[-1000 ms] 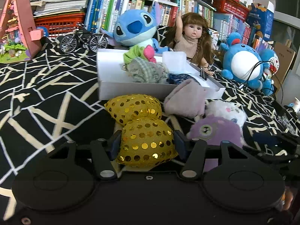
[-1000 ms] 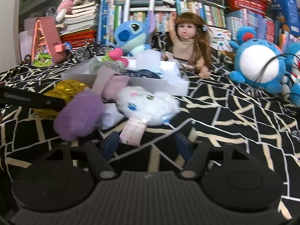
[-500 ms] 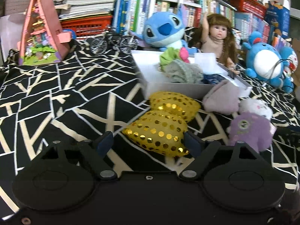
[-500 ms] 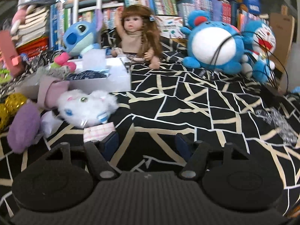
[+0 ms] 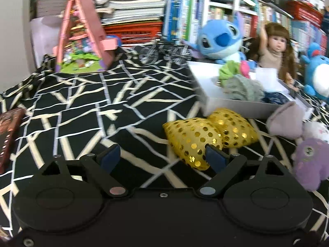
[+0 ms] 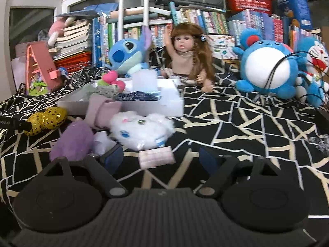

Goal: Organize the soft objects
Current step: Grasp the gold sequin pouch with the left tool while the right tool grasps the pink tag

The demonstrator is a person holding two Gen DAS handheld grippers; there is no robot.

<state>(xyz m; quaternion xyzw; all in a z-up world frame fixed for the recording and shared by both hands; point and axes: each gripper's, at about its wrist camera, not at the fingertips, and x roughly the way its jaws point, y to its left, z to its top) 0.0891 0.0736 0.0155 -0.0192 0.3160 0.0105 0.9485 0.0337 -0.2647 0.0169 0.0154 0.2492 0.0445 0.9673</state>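
Ahead of the left gripper [image 5: 162, 157], in its own view, the gold sequinned pillow [image 5: 209, 134] lies on the black patterned cloth [image 5: 82, 111], off to the right of the gap between the fingers; only its near corner reaches the right fingertip [image 5: 213, 156], and I cannot tell whether they touch. Its long axis runs from that corner up and right toward the white box [image 5: 236, 103]. These jaws have just been opening and stand released, with bare cloth between them. From the right wrist view, the right gripper [image 6: 161, 157] is likewise spread and has just been widening; a small pink checked tag [image 6: 156, 158] lies between its fingertips, unpinched, with the white fluffy toy [image 6: 141, 129] just beyond and the purple plush [image 6: 74, 140] to the left. The right hand looks nearer to that white toy, which probably calls for a short forward reach.
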